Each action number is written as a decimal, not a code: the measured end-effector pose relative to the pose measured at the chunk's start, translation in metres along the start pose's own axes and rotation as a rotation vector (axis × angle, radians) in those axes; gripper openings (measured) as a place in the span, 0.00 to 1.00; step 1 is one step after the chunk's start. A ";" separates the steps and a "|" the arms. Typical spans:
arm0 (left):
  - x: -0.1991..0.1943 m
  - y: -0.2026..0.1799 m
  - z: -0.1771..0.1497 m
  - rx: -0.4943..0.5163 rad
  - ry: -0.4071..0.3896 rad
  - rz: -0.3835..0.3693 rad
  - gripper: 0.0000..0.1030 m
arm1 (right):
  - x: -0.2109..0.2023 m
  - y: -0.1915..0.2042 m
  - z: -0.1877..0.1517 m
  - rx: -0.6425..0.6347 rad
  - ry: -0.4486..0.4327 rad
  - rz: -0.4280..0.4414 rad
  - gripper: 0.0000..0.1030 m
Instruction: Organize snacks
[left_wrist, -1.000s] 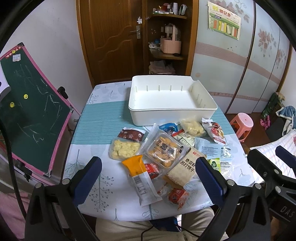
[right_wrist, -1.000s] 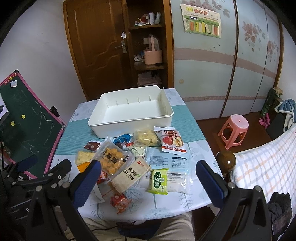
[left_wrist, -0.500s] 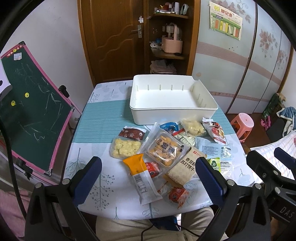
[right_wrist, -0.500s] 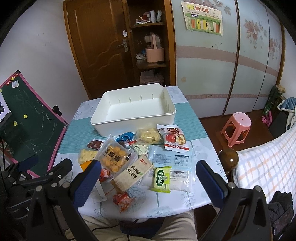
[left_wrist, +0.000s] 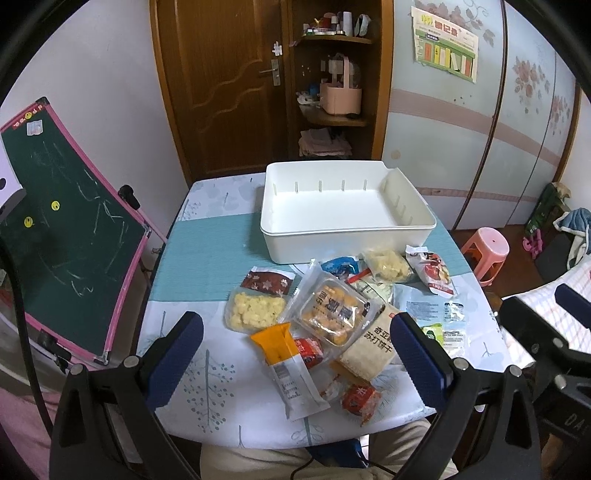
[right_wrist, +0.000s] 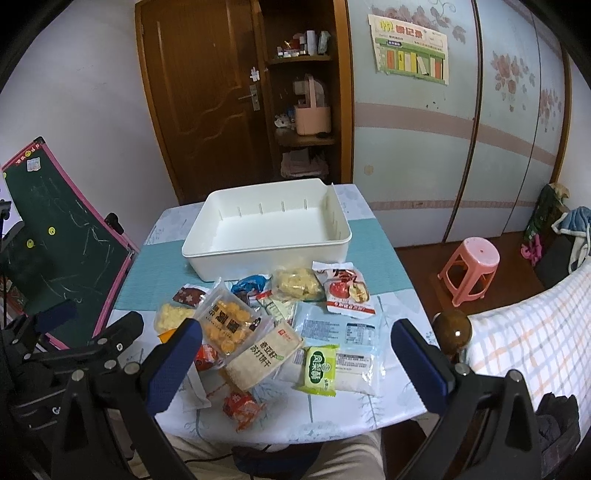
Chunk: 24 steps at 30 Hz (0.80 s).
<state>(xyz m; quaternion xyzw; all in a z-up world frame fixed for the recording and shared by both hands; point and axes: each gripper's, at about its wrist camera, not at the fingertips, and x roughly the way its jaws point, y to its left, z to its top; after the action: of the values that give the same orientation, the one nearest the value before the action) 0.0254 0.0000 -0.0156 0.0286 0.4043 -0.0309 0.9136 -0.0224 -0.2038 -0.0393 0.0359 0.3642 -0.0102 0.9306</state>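
White bin (left_wrist: 347, 236) at table's far edge lay empty; snack packets (left_wrist: 332, 314) heaped near front edge; left gripper (left_wrist: 295, 354) and right gripper (right_wrist: 295, 354) gaped wide, holding nothing; sorting not begun.

The wide white plastic bin (left_wrist: 347, 236) looks smooth and faintly glossy. Just in front of it, the clear plastic tray pack of golden biscuits (left_wrist: 334, 314) and the orange-ended film-wrapped bar (left_wrist: 286, 363) shine, as does the green foil-like packet (right_wrist: 319, 369). Under the bin, the teal and white patterned tablecloth (left_wrist: 207, 258) looks matt. Behind the bin, the brown wooden door (right_wrist: 201, 99) has a satin finish.
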 end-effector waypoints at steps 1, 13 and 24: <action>0.000 0.001 0.001 0.000 -0.002 0.002 0.98 | -0.001 -0.001 0.002 0.001 -0.004 -0.002 1.00; 0.016 0.014 0.011 -0.015 -0.050 0.091 0.98 | -0.004 -0.018 0.019 0.011 -0.070 -0.033 1.00; 0.098 0.031 -0.018 -0.040 0.212 -0.001 0.98 | 0.066 -0.046 -0.007 0.047 0.120 -0.043 1.00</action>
<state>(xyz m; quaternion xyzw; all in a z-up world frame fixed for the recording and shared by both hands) 0.0803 0.0289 -0.0993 0.0132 0.4992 -0.0198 0.8661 0.0188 -0.2484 -0.0922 0.0503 0.4195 -0.0366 0.9056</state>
